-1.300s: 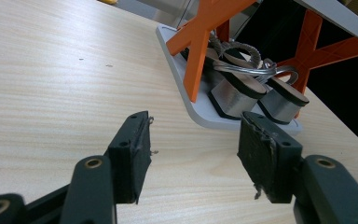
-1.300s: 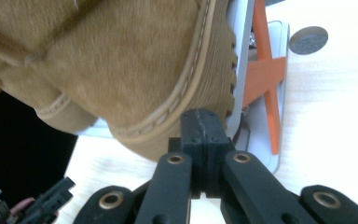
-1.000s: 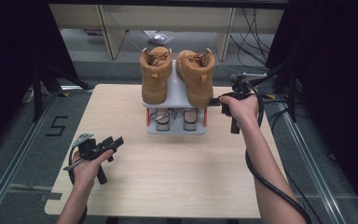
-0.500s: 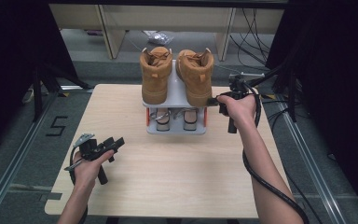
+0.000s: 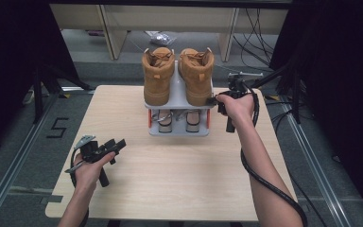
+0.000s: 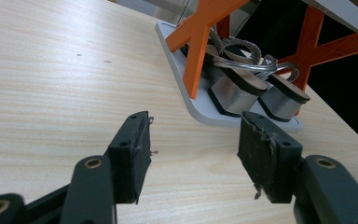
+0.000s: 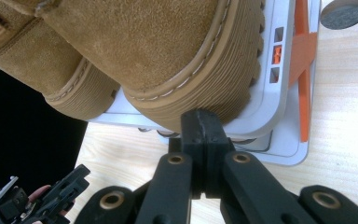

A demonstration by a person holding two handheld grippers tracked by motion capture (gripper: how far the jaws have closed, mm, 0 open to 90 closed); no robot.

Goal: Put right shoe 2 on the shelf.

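Right gripper (image 7: pixel 200 126), jaws pressed together w/ nothing between, noses the tan suede boot (image 5: pixel 197 75) on the grey two-tier rack (image 5: pixel 179 131); should open before grasping; left gripper (image 6: pixel 193 154) idles wide open over desk (image 5: pixel 179 184).

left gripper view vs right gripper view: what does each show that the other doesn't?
Left gripper view alone: the left gripper with jaws wide apart over bare table, plus the silver heeled shoes on the rack's lower shelf, seen side-on.

Right gripper view alone: the right gripper with jaws together, tip at the ribbed sole of a tan boot on the upper shelf.

Both: the grey rack with its orange braces, and the light wood tabletop.
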